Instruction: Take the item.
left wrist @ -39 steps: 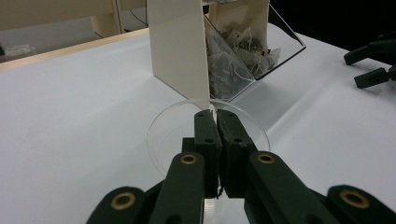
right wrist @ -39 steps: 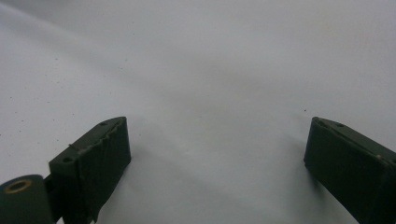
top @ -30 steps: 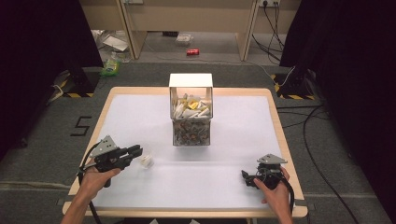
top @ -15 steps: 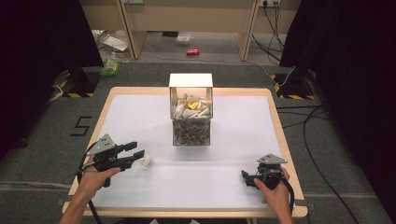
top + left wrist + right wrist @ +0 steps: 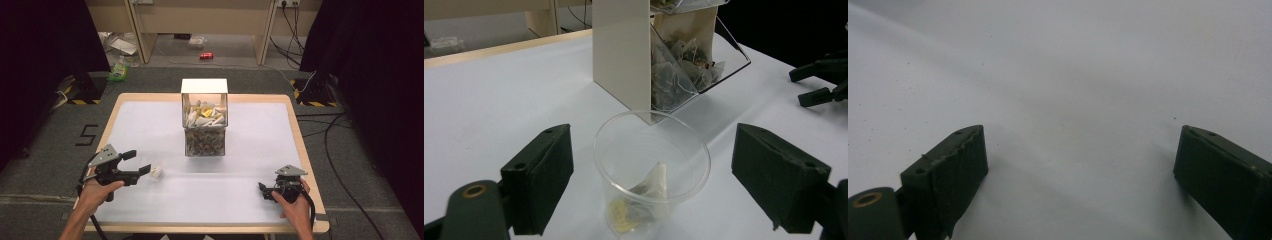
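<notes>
Clear plastic cup (image 5: 651,170) stands upright between wide-open jaws of left gripper (image 5: 651,187), tea bag inside, nothing gripped. Close gently, centred mid-wall, to avoid crushing. Right gripper (image 5: 1078,175) open, empty.

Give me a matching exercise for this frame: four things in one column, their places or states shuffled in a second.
Things:
1. clear plastic cup
2. tea bag dispenser
3. left tool
4. right tool

Places or states:
A. open over bare white tabletop, near the right edge
B. mid-table, upper and lower bins full of sachets
C. open, jaws either side of the cup
D. upright, one tea bag inside

Pairs: 1-D, 2-B, 3-C, 4-A
</notes>
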{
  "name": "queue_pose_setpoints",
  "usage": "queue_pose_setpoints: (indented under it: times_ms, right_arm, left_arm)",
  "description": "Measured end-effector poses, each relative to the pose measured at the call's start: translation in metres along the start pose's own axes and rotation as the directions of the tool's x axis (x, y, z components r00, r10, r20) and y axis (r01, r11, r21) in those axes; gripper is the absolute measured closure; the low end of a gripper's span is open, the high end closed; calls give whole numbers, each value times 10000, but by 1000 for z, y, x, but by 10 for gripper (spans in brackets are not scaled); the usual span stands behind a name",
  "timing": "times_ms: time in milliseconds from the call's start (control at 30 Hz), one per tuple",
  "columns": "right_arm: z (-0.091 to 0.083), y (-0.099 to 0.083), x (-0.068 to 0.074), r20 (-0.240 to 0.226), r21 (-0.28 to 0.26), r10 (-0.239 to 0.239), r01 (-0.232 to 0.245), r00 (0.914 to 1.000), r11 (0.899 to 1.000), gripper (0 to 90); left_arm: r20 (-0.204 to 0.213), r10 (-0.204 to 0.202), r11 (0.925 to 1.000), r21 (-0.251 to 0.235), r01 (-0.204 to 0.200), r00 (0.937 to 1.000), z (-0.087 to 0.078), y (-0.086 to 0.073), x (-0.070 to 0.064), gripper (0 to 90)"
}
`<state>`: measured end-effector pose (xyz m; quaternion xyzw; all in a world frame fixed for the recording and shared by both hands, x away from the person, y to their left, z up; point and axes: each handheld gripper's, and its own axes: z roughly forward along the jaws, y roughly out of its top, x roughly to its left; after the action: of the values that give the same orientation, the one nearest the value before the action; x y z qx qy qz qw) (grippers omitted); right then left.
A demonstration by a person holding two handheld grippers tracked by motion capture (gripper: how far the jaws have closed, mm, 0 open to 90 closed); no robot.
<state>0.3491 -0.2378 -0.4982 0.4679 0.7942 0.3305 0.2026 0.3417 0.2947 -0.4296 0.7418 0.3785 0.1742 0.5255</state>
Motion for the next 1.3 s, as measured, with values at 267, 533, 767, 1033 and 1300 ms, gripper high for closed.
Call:
queue_pose_setpoints:
  times_ms: [267,533,767,1033,1300]
  right_arm:
    - [0,0,0,-6,12,45,-45,10000,10000,76]
    - [0,0,0,-3,-1,3,-3,10000,10000,76]
    - [0,0,0,-1,-2,-1,1,10000,10000,76]
    - [0,0,0,-2,-4,-1,1,10000,10000,76]
    - [0,0,0,-1,-4,0,0,10000,10000,76]
  left_arm:
    - [-100,-46,9999,-119,44,9999,-13,-8,8,148]
    - [-377,-154,9998,-97,150,9992,-21,-17,15,148]
    - [-676,-123,9999,78,129,9976,-23,-26,19,148]
    - [-916,-11,9995,314,40,9958,-23,-36,20,149]
    - [-1041,-117,9971,732,194,9945,-20,-52,24,150]
